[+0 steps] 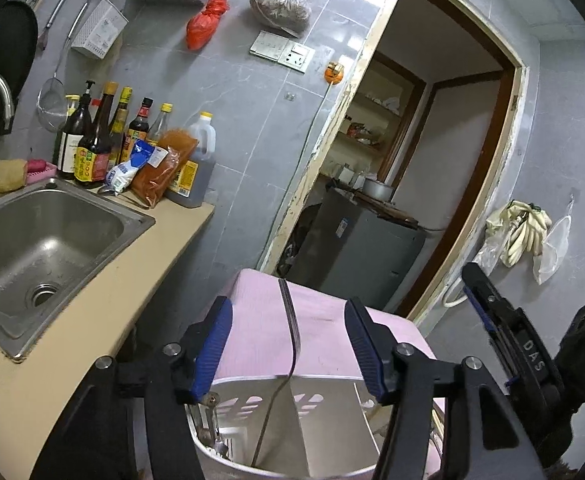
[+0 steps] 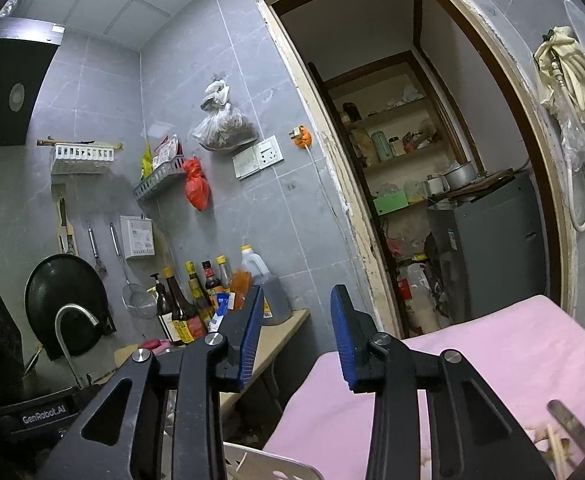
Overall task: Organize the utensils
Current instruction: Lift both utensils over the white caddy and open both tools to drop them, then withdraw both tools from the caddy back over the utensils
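Directly below the left gripper (image 1: 288, 344), whose jaws stand wide apart and hold nothing, a white perforated utensil holder (image 1: 284, 420) sits on a pink cloth (image 1: 320, 320), with a thin metal utensil (image 1: 288, 344) leaning up out of it between the blue pads. Beside it, the right gripper (image 2: 296, 340) is likewise open and empty above the pink cloth, with the counter (image 1: 104, 300) and steel sink (image 1: 40, 240) off to the left.

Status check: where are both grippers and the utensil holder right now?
Left hand-held gripper open above white holder. Right hand-held gripper open, empty. Knife stands in holder against pink cloth. Nothing blocking.
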Demonstrator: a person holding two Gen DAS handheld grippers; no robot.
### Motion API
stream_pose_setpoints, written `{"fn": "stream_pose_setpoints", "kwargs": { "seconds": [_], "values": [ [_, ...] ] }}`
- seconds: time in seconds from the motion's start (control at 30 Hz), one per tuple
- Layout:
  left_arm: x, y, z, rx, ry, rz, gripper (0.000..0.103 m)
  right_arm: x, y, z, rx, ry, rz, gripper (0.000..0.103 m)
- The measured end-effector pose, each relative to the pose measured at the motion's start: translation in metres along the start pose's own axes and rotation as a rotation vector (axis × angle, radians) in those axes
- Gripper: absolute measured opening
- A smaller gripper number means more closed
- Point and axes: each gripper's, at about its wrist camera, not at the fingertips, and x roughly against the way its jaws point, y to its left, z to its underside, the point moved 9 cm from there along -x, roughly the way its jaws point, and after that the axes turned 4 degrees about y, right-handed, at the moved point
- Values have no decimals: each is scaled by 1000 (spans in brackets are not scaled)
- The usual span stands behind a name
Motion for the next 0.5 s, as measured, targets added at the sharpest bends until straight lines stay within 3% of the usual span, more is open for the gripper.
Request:
{"fn": "stream_pose_setpoints", "kwargs": {
  "seconds": [0.13,0.2,0.37,0.5],
  "values": [
    [13,-16,-11,-33,-22,-10,79,17,-9,-15,-1,9,36,64],
    [19,-25,-16,-44,-31,-6,85,28,-15,-23,1,11,54,69],
    [32,-57,-25,-118,-70,-25,102,60,-42,-45,22,29,135,101],
    [36,-87,-23,-198,-80,-45,102,85,-64,-63,54,41,191,102]
  ]
}}
